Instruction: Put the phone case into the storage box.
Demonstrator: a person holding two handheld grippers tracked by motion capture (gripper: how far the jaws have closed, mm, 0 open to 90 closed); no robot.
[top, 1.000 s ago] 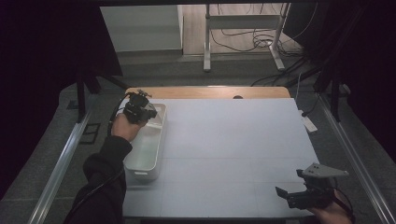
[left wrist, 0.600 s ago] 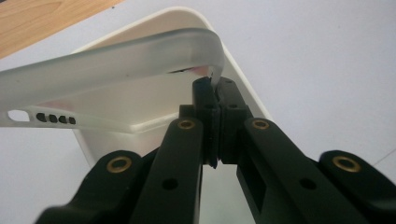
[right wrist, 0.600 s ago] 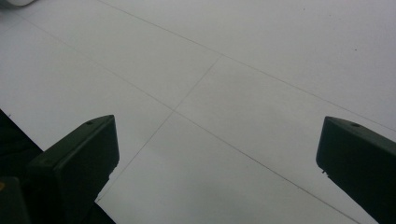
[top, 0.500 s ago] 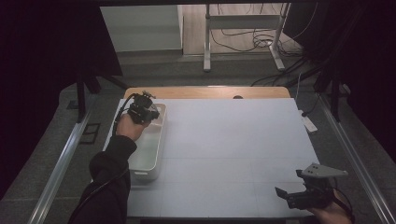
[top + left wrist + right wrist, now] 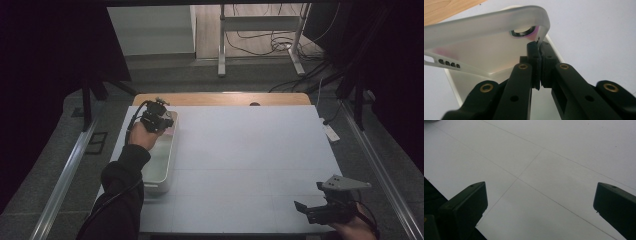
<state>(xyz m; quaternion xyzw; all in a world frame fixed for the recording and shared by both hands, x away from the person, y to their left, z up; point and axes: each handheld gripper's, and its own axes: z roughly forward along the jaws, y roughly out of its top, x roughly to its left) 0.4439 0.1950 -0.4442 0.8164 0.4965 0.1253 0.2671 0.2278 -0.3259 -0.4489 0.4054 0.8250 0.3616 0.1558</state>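
Left gripper [image 5: 159, 116], jaws clamped on frosted translucent phone case [image 5: 486, 40], now nearer far end of white rectangular plastic tray [image 5: 169, 165]; forearm stretches further along tray.

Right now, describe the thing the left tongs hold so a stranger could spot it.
On the white table, find the white tray at its left edge. Above it, the left tongs pinch a frosted, translucent phone case with a round camera hole at one corner.

right claw [image 5: 540, 202]: jaws wide apart | below: white table [image 5: 554, 157]
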